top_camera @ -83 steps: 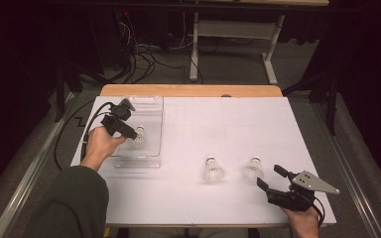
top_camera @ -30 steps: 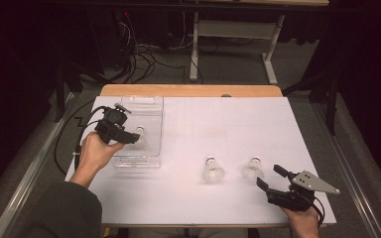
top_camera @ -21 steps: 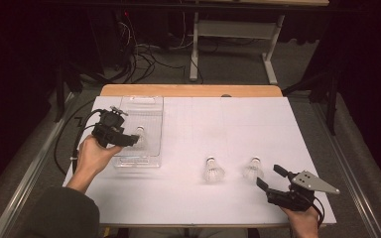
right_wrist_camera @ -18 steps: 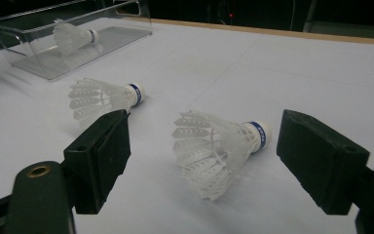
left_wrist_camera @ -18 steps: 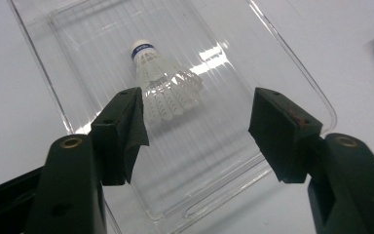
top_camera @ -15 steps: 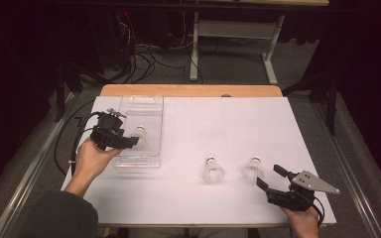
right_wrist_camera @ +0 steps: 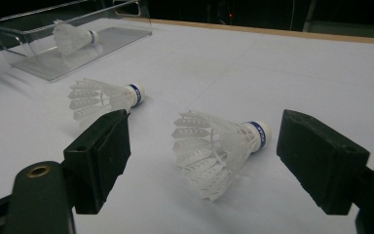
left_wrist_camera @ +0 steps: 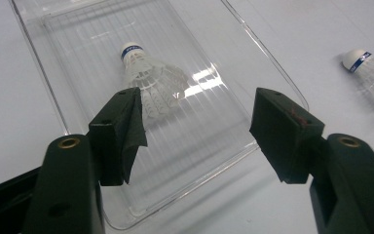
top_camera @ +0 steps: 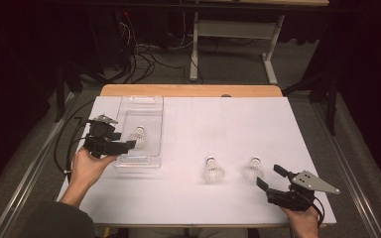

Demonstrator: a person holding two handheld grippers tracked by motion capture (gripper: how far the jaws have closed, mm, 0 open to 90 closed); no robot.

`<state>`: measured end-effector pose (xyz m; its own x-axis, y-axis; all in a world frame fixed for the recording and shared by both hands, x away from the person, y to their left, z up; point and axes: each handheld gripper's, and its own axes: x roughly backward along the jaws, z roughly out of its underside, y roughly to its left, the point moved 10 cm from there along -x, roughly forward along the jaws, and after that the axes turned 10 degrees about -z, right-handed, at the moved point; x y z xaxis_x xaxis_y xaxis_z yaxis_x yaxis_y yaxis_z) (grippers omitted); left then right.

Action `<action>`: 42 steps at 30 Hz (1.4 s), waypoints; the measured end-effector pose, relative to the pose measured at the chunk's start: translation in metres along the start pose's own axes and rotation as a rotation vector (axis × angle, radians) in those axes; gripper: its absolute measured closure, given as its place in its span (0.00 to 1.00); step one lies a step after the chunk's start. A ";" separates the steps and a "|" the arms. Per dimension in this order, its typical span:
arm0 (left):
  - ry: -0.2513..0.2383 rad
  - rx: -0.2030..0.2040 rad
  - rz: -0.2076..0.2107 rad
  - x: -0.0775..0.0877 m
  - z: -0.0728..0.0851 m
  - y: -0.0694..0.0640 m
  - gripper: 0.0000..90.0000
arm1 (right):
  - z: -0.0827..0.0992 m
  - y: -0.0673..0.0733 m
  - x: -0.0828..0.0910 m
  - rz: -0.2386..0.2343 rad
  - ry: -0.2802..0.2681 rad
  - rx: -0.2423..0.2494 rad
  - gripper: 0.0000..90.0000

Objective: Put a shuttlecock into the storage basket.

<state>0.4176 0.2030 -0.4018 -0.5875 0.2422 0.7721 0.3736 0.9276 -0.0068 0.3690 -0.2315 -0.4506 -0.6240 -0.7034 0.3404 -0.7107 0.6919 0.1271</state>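
Observation:
A clear plastic tray (top_camera: 137,163) lies at the table's left with one white shuttlecock (top_camera: 138,135) in it. My left gripper (top_camera: 127,140) hovers at the tray's left near edge, open and holding nothing. In the left gripper view, its jaws (left_wrist_camera: 197,129) stand wide over the tray (left_wrist_camera: 78,58), short of the shuttlecock (left_wrist_camera: 151,80). Two more shuttlecocks (top_camera: 212,169) (top_camera: 253,168) lie on the white table. My right gripper (top_camera: 269,176) rests open at the front right. In the right gripper view, its jaws (right_wrist_camera: 207,156) frame the nearer shuttlecock (right_wrist_camera: 219,146) without touching it.
The white sheet (top_camera: 228,124) covers the table, whose wooden back edge (top_camera: 188,90) shows beyond it. A black cable (top_camera: 62,148) trails off the left side. A desk frame and cables stand on the dark floor behind.
My left gripper has drawn back from over the tray, to the left and toward the person, still open. The shuttlecock stays in the tray. The right gripper has not moved.

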 end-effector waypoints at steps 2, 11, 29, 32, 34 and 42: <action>-0.010 0.005 0.005 0.001 0.002 0.000 0.41 | 0.000 0.000 0.000 0.000 0.000 0.000 0.23; -0.065 0.015 0.027 0.010 0.011 0.000 0.41 | 0.000 -0.001 0.000 0.003 -0.001 -0.003 0.23; -0.158 0.056 0.060 0.014 0.030 -0.007 0.41 | 0.000 -0.002 0.000 0.006 -0.003 -0.012 0.23; -0.176 0.065 0.065 0.014 0.035 -0.007 0.40 | 0.000 -0.002 0.000 0.007 -0.004 -0.013 0.23; -0.184 0.070 0.067 0.014 0.038 -0.006 0.39 | 0.000 -0.002 0.000 0.009 -0.003 -0.013 0.23; -0.230 0.102 0.078 0.018 0.052 -0.004 0.38 | 0.000 -0.003 0.000 0.011 -0.002 -0.013 0.23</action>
<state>0.3686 0.2187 -0.4213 -0.7119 0.3612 0.6023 0.3564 0.9248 -0.1333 0.3705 -0.2335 -0.4511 -0.6325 -0.6959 0.3399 -0.6993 0.7018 0.1357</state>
